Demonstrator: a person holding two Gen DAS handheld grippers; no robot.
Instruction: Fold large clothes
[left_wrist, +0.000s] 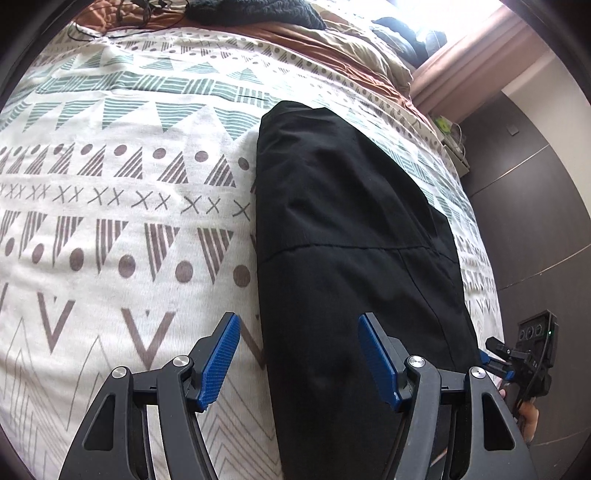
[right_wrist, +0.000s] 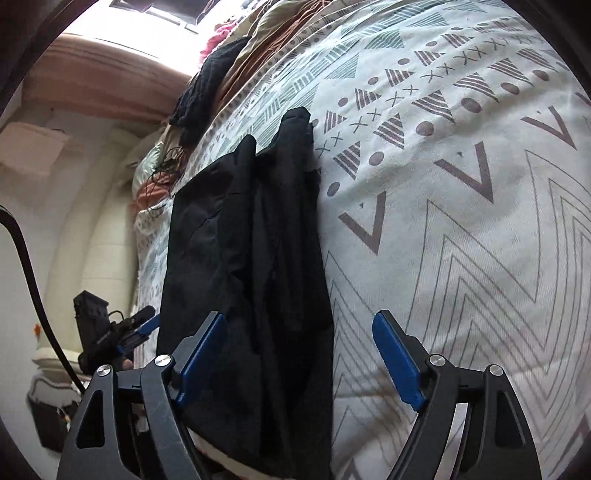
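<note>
A long black garment (left_wrist: 351, 221) lies folded lengthwise on the patterned bedspread (left_wrist: 110, 221), near the bed's right edge. My left gripper (left_wrist: 297, 325) hovers over its near left edge, open, with nothing between the blue pads (left_wrist: 221, 362). In the right wrist view the same black garment (right_wrist: 251, 240) runs away from me in layered folds. My right gripper (right_wrist: 299, 321) stands open above its near end, straddling the garment's right edge without touching it. Each gripper shows at the rim of the other's view: the right one (left_wrist: 496, 356), the left one (right_wrist: 140, 326).
A brown blanket (left_wrist: 325, 44), a dark knitted garment (left_wrist: 258, 11) and loose black cables (left_wrist: 122, 22) lie at the far end of the bed. Beyond the bed's right edge are dark floor (left_wrist: 535, 221) and a black box with sockets (left_wrist: 535, 328).
</note>
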